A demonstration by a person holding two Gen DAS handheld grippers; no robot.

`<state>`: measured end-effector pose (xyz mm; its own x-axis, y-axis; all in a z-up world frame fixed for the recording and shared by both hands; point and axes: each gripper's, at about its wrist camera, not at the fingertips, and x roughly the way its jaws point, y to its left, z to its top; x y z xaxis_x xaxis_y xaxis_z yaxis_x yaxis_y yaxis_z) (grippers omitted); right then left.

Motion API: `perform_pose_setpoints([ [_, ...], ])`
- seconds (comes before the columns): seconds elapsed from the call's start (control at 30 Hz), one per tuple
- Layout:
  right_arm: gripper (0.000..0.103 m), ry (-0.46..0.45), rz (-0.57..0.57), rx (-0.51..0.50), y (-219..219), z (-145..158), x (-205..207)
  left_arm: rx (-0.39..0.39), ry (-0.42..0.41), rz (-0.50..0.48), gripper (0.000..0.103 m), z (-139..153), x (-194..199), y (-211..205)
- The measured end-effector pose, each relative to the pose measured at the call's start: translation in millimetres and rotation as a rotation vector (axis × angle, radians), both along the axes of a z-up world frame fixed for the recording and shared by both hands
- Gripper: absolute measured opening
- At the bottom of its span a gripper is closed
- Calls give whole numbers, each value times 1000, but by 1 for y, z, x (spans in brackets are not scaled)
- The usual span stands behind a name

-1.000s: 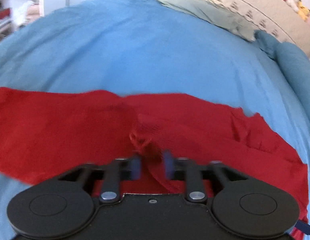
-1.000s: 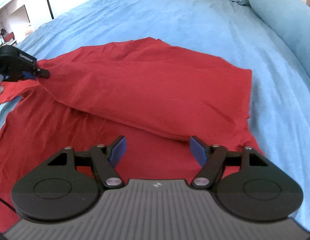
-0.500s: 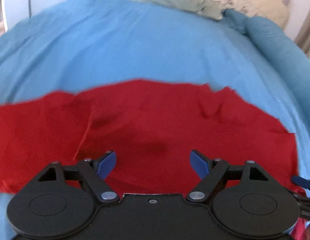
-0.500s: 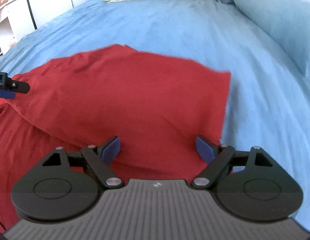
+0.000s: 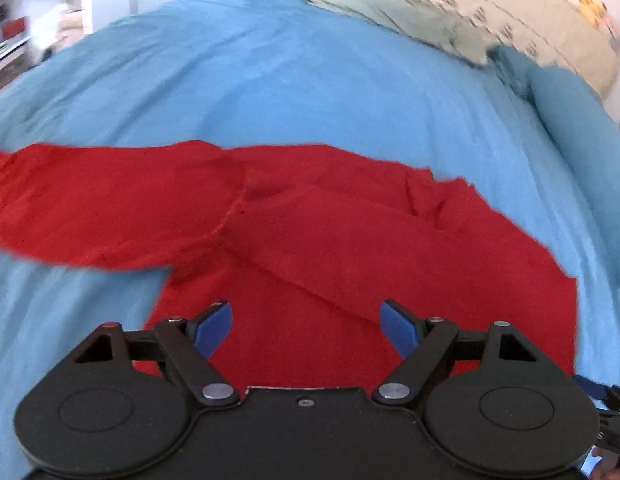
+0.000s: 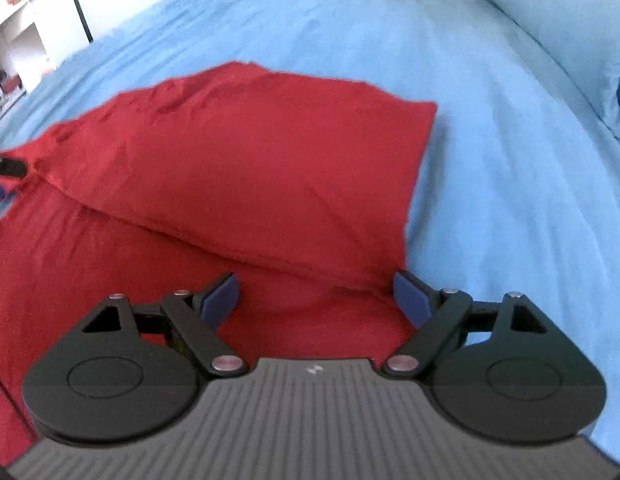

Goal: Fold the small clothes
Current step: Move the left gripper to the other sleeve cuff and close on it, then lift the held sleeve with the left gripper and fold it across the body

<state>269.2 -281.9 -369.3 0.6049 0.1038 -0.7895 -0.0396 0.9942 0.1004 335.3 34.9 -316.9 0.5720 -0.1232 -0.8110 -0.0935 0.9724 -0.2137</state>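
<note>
The red garment (image 5: 350, 248) lies on the blue bedspread (image 5: 310, 92), partly folded; in the right wrist view one panel (image 6: 249, 176) is doubled over the lower layer, its fold edge running from 9 o'clock toward 4 o'clock. My left gripper (image 5: 305, 330) and right gripper (image 6: 316, 298) both hover over the cloth with jaws spread wide; both sets have just been opening, and nothing sits between the pads. In the left wrist view a sleeve (image 5: 89, 200) extends toward 9 o'clock, not yet folded in. Handling, as I judge it: light, limp, soft knit; no stiffness; it will drape and wrinkle, and layers may drag along together; not fragile; slight grip on the bedspread is likely. Recommended hold: pinch a hem or corner, one layer only; the sleeve end for my left, the free corner at 1 o'clock (image 6: 428, 110) for my right. No brand, label or legible writing is visible on the garment.
</note>
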Motion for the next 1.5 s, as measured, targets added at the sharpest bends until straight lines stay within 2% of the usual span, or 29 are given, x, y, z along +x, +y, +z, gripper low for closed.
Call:
perform_pose_setpoints([
  [0.1, 100, -62, 31, 7, 0, 34, -11, -19, -36, 82, 86, 34, -32, 10],
  [0.17, 100, -101, 76, 2, 4, 64, -20, -23, -75, 139, 96, 59, -52, 21],
  [0.33, 103, -126, 134, -1, 35, 134, -26, 15, -197, 247, 103, 114, -84, 54],
  [0.43, 103, -168, 136, 11, 68, 170, -32, 54, -243, 312, 103, 133, -94, 84],
  [0.5, 103, -197, 161, 18, 93, 184, -32, 63, -257, 349, 103, 135, -94, 109],
  [0.63, 103, -203, 188, 40, 146, 193, -29, 45, -234, 426, 103, 116, -82, 174],
  [0.73, 103, -187, 190, 42, 192, 186, -22, -33, -212, 474, 103, 93, -65, 228],
  [0.9, 103, -68, 186, 66, 270, 152, 4, -90, -201, 504, 101, 59, -42, 297],
  [1.0, 103, -39, 189, 61, 307, 134, 12, -117, -162, 499, 89, 27, -25, 324],
  [1.07, 103, -20, 198, 50, 328, 125, 19, -142, -126, 495, 74, 5, -15, 339],
  [1.17, 103, -8, 217, 26, 358, 117, 31, -185, -77, 521, 60, -25, -3, 356],
  [1.23, 103, -19, 237, 18, 364, 115, 34, -215, -61, 553, 59, -39, 4, 365],
  [1.4, 103, -52, 271, -21, 377, 115, 44, -206, -91, 603, 54, -43, 16, 379],
  [1.5, 103, -53, 273, -20, 376, 111, 48, -165, -93, 607, 28, -39, 28, 387],
])
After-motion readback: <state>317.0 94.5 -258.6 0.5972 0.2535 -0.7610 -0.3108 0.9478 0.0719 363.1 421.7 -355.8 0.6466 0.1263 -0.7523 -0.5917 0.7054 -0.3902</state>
